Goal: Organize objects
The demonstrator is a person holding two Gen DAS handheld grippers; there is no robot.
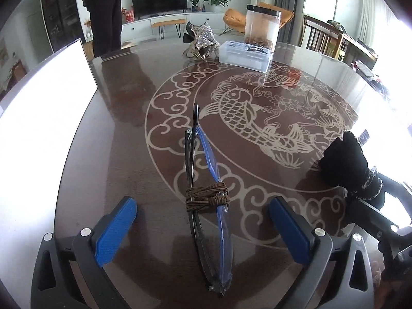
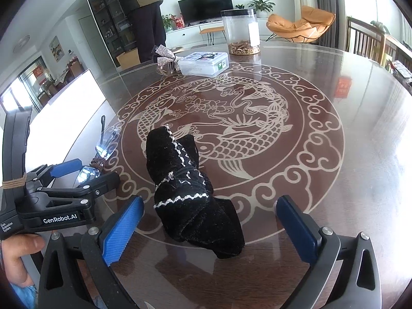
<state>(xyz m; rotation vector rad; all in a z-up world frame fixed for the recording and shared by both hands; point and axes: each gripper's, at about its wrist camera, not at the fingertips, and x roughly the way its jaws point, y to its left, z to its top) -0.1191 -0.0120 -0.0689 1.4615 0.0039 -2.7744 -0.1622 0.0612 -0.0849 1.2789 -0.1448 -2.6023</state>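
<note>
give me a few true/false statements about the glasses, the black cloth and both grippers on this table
1. The folded glasses have brown cord wound around them. True.
2. The left gripper is clamped on the glasses. False: its jaws stand wide open, with the glasses lying on the table between them, untouched.
3. The black cloth lies between the open jaws of the right gripper. True.
4. The clear jar is filled to the top. False: only a shallow layer sits at its bottom.
5. The flat clear box stands on top of the jar. False: it rests on the table beside it.
</note>
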